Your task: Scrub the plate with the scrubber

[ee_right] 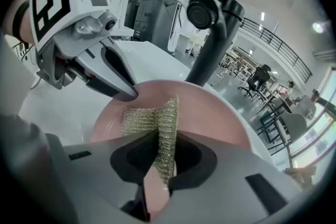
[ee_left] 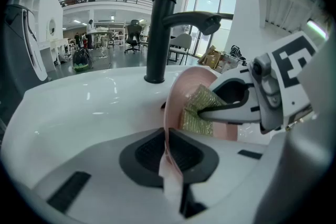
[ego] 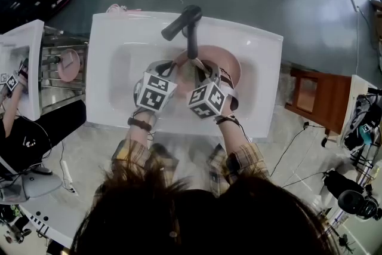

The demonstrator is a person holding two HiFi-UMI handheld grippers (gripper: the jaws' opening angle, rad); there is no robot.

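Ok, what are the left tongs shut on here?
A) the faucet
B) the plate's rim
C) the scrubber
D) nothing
B: the left gripper view shows the left tongs pinching the rim of the plate, while the right tongs hold the scrubber.

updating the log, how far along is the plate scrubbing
Done: the left gripper is shut on the rim of the pink plate over the sink; the right gripper is shut on the gold scrubber. In hand: scrubber against the plate's face. Left: the scrubbing itself; coverage can't be told.
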